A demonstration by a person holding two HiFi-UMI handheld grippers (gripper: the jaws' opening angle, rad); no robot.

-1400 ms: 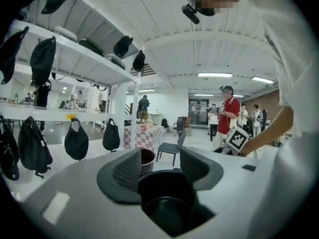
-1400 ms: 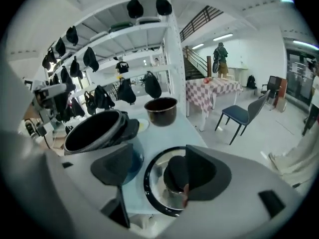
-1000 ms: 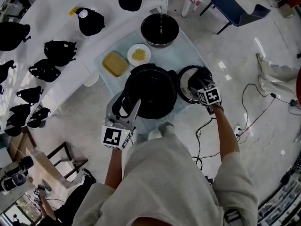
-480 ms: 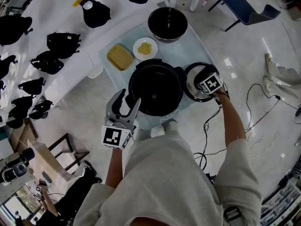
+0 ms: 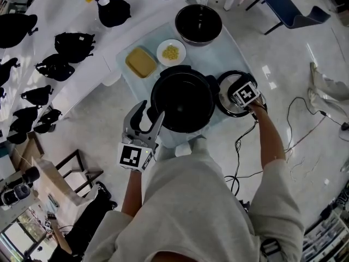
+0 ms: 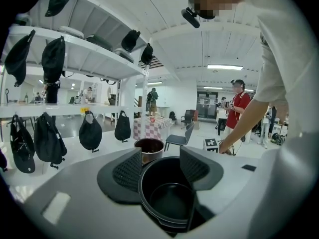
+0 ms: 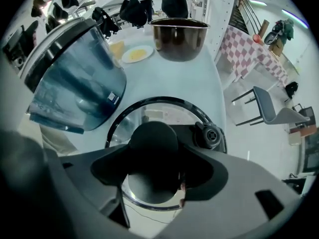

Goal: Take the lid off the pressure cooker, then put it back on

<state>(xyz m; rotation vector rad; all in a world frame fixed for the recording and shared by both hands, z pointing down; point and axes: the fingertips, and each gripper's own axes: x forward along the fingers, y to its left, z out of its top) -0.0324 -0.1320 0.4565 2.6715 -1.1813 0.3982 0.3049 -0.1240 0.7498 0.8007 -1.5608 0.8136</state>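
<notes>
while the pressure cooker [image 5: 182,100] stands open on the pale blue tabletop [image 5: 232,51], its lid [image 5: 224,90] lies just to its right, the right gripper [image 7: 155,158] jaws clamped on the black knob [image 7: 153,136]; the left gripper [image 5: 146,120] jaws stand apart, empty, by the cooker's near rim.

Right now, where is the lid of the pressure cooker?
In the head view the lid sits on the pale blue table, just right of the open pressure cooker, with the right gripper closed on its knob.
</notes>
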